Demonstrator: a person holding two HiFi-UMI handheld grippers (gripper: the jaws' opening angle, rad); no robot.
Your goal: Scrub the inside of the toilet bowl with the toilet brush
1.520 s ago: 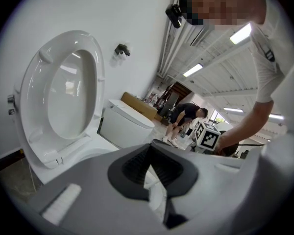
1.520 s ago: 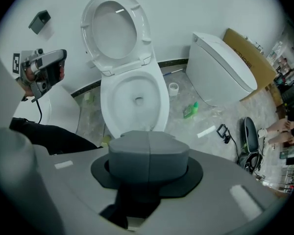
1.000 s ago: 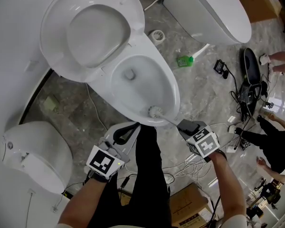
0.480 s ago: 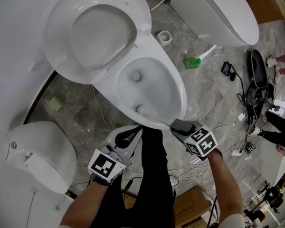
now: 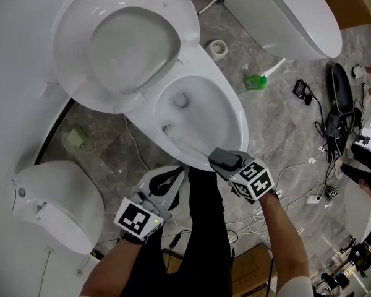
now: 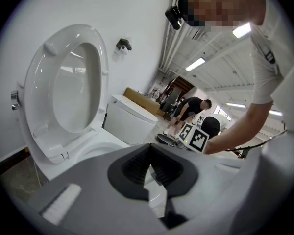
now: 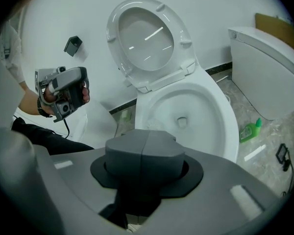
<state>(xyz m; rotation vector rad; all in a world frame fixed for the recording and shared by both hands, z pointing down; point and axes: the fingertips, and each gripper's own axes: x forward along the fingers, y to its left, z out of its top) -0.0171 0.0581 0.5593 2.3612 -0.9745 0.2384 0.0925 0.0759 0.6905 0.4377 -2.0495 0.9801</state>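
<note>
Left of the toilet brush (image 5: 169, 130), the left gripper (image 5: 168, 177) hangs just outside the toilet bowl (image 5: 234, 117). Its jaws are apart and hold nothing. The brush head sits down on the bowl's near wall. Its thin handle runs back, right of the head, to the right gripper (image 5: 221, 159), whose jaws are squeezed tight on it. To scrub well, I think the bristles should press flat on the wall and go round and round. A firm hold should stop the handle twisting.
</note>
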